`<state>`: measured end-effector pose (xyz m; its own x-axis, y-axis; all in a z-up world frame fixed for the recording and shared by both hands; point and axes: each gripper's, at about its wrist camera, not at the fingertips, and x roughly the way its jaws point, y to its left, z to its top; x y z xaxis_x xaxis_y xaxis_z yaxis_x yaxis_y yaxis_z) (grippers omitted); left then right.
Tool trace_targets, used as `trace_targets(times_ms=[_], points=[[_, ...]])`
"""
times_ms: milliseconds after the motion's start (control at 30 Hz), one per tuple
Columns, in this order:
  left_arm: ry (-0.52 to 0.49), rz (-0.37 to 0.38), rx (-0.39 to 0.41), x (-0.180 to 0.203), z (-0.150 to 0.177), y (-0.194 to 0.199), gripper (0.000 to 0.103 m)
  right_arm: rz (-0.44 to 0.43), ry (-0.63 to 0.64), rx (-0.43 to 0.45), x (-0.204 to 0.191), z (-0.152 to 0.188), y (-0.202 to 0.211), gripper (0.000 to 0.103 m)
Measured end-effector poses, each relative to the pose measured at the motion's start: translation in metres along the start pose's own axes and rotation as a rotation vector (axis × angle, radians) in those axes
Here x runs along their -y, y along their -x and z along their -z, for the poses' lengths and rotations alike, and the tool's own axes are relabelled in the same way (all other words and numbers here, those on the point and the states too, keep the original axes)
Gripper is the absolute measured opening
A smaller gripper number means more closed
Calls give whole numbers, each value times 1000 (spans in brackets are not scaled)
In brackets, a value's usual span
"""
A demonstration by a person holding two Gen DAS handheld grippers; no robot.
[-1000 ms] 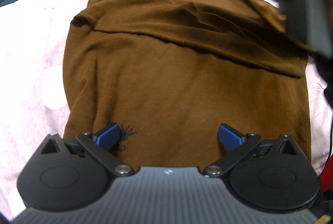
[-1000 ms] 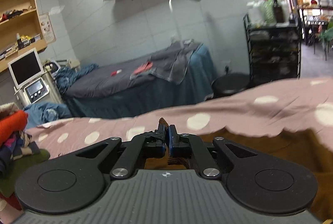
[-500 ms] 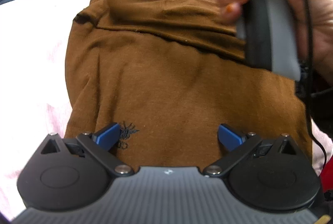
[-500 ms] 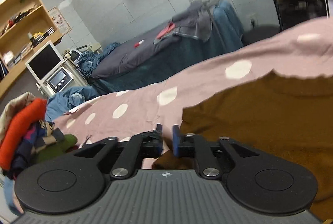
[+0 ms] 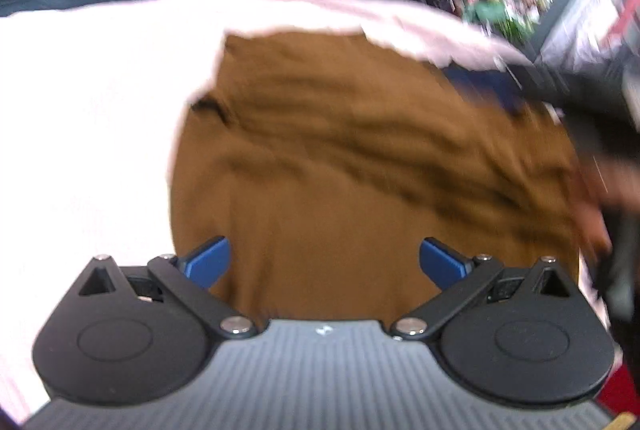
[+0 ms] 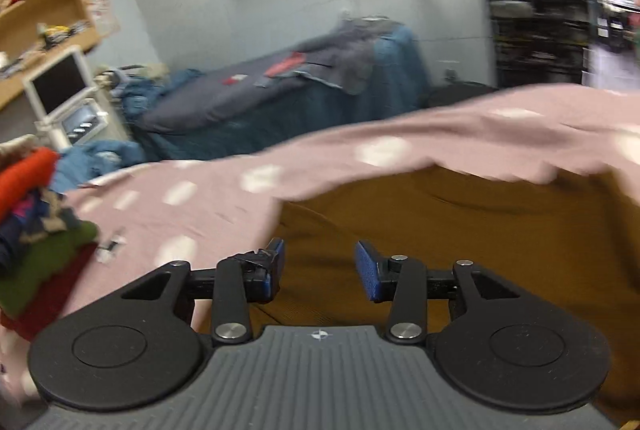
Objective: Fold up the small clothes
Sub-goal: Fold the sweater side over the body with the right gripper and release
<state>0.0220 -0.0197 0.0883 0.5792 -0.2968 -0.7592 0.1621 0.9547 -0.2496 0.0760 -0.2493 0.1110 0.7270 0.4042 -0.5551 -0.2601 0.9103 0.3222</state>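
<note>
A brown shirt lies on the pink dotted cover, its top part folded down over the body. My left gripper hovers open above the shirt's near part, nothing between its blue pads. In the left wrist view the right gripper shows blurred over the shirt's far right corner. In the right wrist view my right gripper hangs above the brown shirt near its edge. Its jaws are opening and nothing is between them.
A stack of folded clothes, red, dark and green, sits at the left on the pink cover. Beyond it stand a bed with blue bedding, a small monitor, wooden shelves and a black rack.
My right gripper, shut on a pinch of brown cloth a second ago, has let it go and opened. The left gripper has lifted and tilted up, so more of the room shows.
</note>
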Motion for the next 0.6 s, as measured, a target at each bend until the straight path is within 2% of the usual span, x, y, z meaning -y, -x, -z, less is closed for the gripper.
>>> trace_targets(times_ms=[100, 133, 167, 200, 267, 300, 367, 433, 467, 533, 600], points=[[-35, -10, 99, -8, -32, -11, 103, 52, -82, -14, 35, 18, 36, 71], [-41, -11, 108, -12, -43, -20, 103, 60, -97, -13, 43, 25, 48, 71], [-42, -6, 98, -16, -54, -31, 99, 70, -102, -15, 48, 32, 59, 71], [-36, 6, 83, -19, -65, -44, 88, 79, -104, -19, 52, 39, 68, 71], [-35, 33, 46, -22, -83, -67, 75, 88, -109, -19, 56, 52, 85, 73], [-43, 37, 17, -22, -90, -81, 75, 91, -112, -21, 57, 58, 90, 74], [-64, -22, -25, -21, -97, -102, 67, 96, -123, -21, 59, 67, 99, 76], [-90, -44, -65, -18, -96, -119, 62, 91, -151, -23, 63, 74, 103, 76], [-95, -55, -75, -20, -93, -127, 56, 91, -168, -27, 66, 78, 105, 76], [-133, -57, -45, -20, -90, -130, 51, 94, -193, -36, 70, 82, 106, 76], [-158, -70, -35, -18, -90, -130, 22, 99, -199, -46, 74, 86, 105, 76]])
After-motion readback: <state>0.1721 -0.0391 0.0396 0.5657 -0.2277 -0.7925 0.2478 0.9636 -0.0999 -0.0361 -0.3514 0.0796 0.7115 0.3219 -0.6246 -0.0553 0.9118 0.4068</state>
